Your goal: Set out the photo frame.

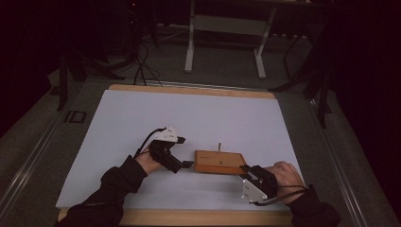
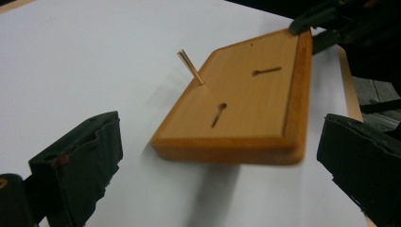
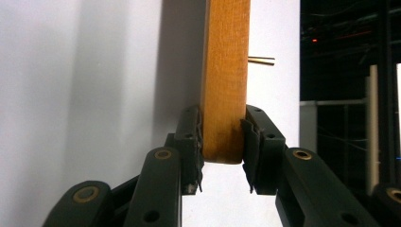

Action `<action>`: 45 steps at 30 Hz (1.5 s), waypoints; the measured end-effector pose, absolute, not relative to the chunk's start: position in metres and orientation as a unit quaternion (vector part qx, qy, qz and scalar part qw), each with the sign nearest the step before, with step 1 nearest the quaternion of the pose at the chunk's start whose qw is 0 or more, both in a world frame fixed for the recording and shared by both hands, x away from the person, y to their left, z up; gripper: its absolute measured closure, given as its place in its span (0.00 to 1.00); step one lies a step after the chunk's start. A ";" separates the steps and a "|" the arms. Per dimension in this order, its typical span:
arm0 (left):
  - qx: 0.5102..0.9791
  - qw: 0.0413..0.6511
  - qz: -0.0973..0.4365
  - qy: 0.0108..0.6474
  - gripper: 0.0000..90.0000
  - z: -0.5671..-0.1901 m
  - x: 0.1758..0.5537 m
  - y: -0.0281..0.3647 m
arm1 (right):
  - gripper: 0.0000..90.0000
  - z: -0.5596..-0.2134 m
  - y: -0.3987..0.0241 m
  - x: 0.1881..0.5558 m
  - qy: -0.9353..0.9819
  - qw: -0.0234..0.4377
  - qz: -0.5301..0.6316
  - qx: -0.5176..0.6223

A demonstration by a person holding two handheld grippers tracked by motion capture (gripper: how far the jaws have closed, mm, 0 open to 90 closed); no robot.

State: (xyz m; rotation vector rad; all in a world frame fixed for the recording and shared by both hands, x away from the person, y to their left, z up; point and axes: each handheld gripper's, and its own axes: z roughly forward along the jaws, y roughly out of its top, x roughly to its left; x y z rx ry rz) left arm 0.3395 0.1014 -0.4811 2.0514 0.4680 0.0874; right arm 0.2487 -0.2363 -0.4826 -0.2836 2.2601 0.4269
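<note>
White paper covers the wooden table (image 1: 198, 91) in front of me, and the room behind it is dark. On the paper lies a flat orange-brown wooden board (image 1: 220, 161) with two thin slots in its top. A small thin brass peg (image 1: 219, 148) stands up from the board.

I hold my right gripper (image 1: 246, 169) at the board's right corner. Its two black jaws press on the board's edge from both sides, so it has a tight grip on the wood.

I hold my left gripper (image 1: 188, 164) just beside the board's left end. Its jaws stand wide open. The board sits ahead of them, and the black pads (image 2: 80, 161) do not touch it.
</note>
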 end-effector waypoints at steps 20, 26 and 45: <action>0.844 0.497 0.034 0.200 0.02 -0.491 0.317 0.120 | 0.78 -0.444 -0.240 0.301 0.930 0.296 0.198 -0.087; 0.838 0.505 0.033 0.205 0.02 -0.494 0.315 0.123 | 0.78 -0.434 -0.240 0.318 0.943 0.253 0.202 -0.077; 0.834 0.509 0.029 0.212 0.02 -0.502 0.314 0.124 | 0.77 -0.414 -0.236 0.377 0.967 0.151 0.206 -0.026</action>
